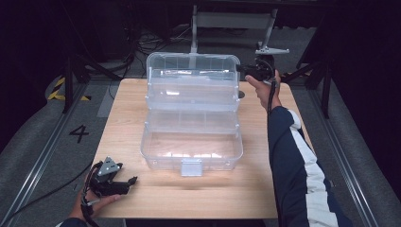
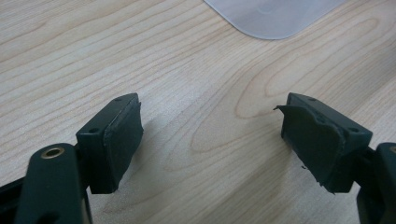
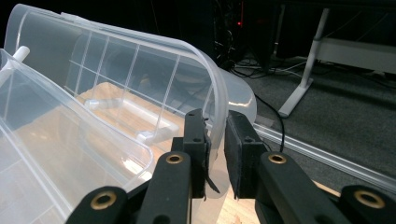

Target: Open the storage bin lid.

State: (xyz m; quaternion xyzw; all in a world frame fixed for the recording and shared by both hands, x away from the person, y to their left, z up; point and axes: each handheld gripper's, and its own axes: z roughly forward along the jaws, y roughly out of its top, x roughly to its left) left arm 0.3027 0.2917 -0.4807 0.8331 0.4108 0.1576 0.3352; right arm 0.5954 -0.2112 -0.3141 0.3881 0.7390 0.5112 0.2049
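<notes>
A clear plastic tiered box (image 1: 191,146) stands open in the middle of the wooden table (image 1: 125,118), its trays stepped back and its lid (image 1: 191,64) upright at the far side. My right gripper (image 1: 243,70) reaches the lid's right end; in the right gripper view the lid's rim (image 3: 219,100) runs between the pads of that gripper (image 3: 215,149), which is shut on it. A clear tray (image 3: 56,140) lies to its left. My left gripper (image 1: 135,179) rests low at the table's front left, open, over bare wood (image 2: 210,140), with a corner of the box (image 2: 275,16) ahead.
Beyond the table's far edge stands a white desk frame (image 1: 231,21) with cables on the dark floor. A floor mark "4" (image 1: 79,133) and a metal rail (image 1: 38,161) lie to the left. A sleeved right forearm (image 1: 288,156) crosses the table's right side.
</notes>
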